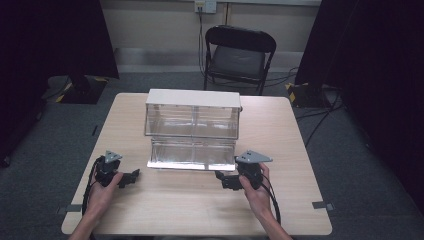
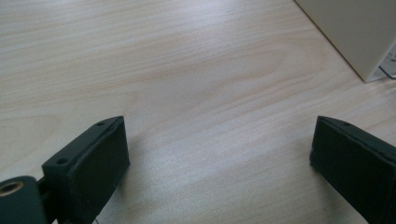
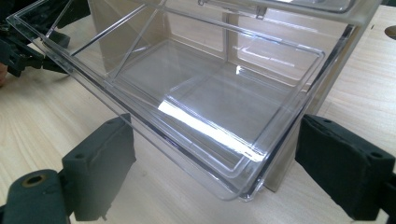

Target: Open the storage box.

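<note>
A clear plastic drawer cabinet (image 1: 192,107) with a white top stands mid-table. Its lower clear drawer (image 1: 192,152) is pulled out toward me and is empty. My left gripper (image 1: 131,176) rests low at the front left, apart from the drawer, jaws pointing right. In the left gripper view it (image 2: 219,135) is open over bare wood, with the cabinet's white corner (image 2: 350,32) far right. My right gripper (image 1: 222,177) sits at the drawer's front right corner. In the right gripper view it (image 3: 215,135) is open, and the drawer's corner (image 3: 210,98) lies just ahead of the jaws.
The wooden table (image 1: 280,210) has room in front and to the right of the cabinet. A black folding chair (image 1: 239,55) stands behind the table. Dark curtains hang at both sides. The left gripper (image 3: 23,46) appears beyond the drawer in the right gripper view.
</note>
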`<state>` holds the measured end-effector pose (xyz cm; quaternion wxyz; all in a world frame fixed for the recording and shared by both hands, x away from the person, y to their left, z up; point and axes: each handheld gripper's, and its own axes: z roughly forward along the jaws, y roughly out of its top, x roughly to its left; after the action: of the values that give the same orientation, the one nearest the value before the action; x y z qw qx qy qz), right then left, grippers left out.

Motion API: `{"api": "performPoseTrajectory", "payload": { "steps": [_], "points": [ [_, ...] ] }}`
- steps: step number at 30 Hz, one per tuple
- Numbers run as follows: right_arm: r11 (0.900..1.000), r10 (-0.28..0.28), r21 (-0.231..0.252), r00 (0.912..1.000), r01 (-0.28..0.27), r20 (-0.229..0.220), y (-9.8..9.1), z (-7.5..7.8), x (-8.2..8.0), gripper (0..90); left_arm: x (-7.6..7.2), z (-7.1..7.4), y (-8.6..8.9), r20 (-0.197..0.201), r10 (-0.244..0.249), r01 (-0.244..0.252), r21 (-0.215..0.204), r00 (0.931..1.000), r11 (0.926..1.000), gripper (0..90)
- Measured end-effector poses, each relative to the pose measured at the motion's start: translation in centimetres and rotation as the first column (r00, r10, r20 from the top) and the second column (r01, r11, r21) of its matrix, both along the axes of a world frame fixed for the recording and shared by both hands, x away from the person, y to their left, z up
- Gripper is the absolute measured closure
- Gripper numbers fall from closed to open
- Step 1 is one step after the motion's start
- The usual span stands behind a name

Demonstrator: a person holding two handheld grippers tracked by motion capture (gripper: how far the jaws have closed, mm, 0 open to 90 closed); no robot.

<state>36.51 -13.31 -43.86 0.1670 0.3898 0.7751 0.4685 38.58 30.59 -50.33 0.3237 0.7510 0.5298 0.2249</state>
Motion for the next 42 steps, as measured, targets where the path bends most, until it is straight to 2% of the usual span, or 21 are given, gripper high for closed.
{"api": "performPoseTrajectory", "payload": {
  "steps": [21, 42],
  "points": [
    [1.0000, -0.006, -0.003, 1.0000, 0.006, 0.004, 0.02, 0.29, -0.14, 11.1, 0.00, 0.00, 0.00, 0.000, 0.001, -0.001, 0.000, 1.0000, 1.0000, 4.1],
    [0.9999, 0.004, 0.016, 0.9998, -0.004, 0.019, -0.16, 0.83, -0.14, 11.0, 0.00, 0.00, 0.00, 0.000, 0.001, -0.001, 0.000, 1.0000, 1.0000, 4.0]
  ]
}}
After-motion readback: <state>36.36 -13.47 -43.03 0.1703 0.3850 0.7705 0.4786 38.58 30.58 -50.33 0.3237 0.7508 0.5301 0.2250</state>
